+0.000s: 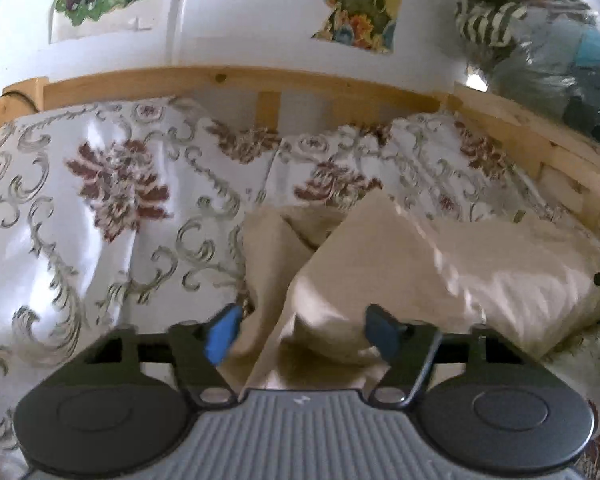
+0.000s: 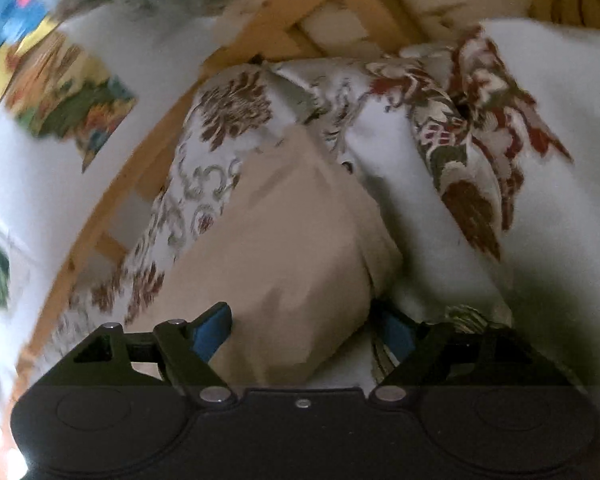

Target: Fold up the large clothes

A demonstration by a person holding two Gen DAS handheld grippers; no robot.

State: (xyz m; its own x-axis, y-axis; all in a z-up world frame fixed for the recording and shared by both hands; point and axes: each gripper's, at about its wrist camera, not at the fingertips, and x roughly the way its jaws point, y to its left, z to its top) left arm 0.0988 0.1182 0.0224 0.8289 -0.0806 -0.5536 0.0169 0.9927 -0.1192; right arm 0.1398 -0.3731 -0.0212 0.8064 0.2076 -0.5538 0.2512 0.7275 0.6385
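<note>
Left wrist view: left hand-held gripper stands wide open astride the beige garment, gripping nothing; right hand-held gripper likewise. Garment lies bunched on the floral bedspread, near the wooden headboard. Pinching one edge layer should fold cleaner.

Left wrist view: looked forward and down along my left gripper, close over the beige cloth, facing the headboard.
Right wrist view: tilted, equally close.
Shared: beige cloth, floral bedcover, headboard.
</note>
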